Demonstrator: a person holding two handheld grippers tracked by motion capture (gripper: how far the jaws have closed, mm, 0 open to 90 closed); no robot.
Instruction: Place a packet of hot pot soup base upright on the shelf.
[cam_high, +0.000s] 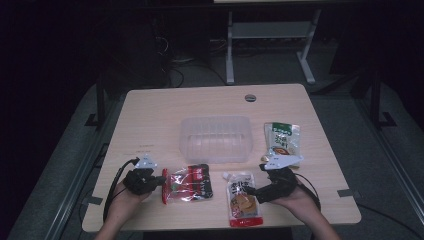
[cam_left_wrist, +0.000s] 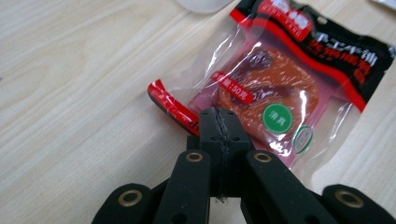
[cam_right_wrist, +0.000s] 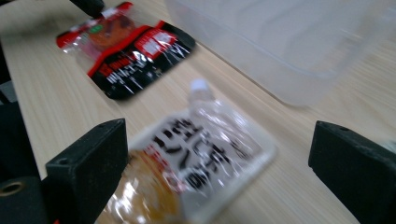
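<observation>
Left gripper (cam_left_wrist: 219, 122): jaws pinched together on edge of red-and-black clear plastic snack packet (cam_left_wrist: 280, 88), flat on pale wooden table (cam_high: 150, 115). Right gripper (cam_right_wrist: 219, 154): jaws spread wide, nothing held, straddling spouted white-and-orange sauce pouch (cam_right_wrist: 201, 154) near clear plastic tub (cam_high: 216, 138).

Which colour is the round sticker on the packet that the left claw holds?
Green, on the red and black packet; the left gripper view shows the sticker best.
</observation>
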